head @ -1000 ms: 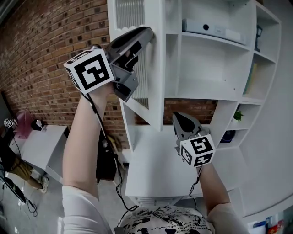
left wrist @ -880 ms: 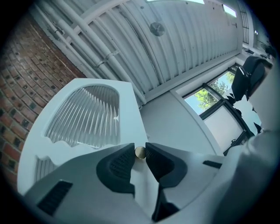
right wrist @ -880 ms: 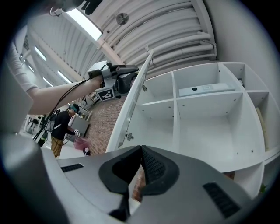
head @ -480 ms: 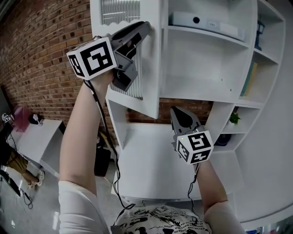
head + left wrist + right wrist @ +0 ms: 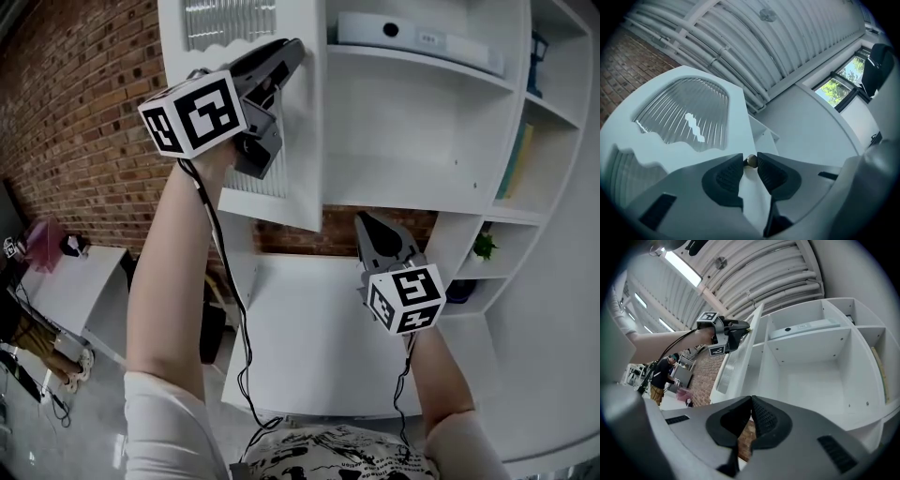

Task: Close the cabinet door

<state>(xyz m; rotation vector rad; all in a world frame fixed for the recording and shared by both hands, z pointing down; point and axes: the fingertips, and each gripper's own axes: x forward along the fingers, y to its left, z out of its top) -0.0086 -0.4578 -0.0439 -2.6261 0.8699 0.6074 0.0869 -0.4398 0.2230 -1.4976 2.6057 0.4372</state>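
Pinching the cabinet door (image 5: pixel 302 141) knob (image 5: pixel 751 161), left gripper (image 5: pixel 295 49); right gripper (image 5: pixel 368 220) jaws pressed together, facing shelves (image 5: pixel 422 131).

A white cabinet door with a ribbed glass panel (image 5: pixel 305 169) is seen half open, standing out before the left side of a white open shelf compartment (image 5: pixel 422 141). The way between the door's free edge and the compartment is clear (only a bare white back wall is seen inside). A flat white box (image 5: pixel 417 36) is laid along the shelf above. The door's edge is occupied by the left gripper (image 5: pixel 296 47), clamped on a small brass knob (image 5: pixel 751 161). A red brick wall (image 5: pixel 84 112) is seen behind and left of the door. Lower down, the right gripper (image 5: pixel 367 221), jaws together and empty, is held in open air over a white flat surface (image 5: pixel 300 328).
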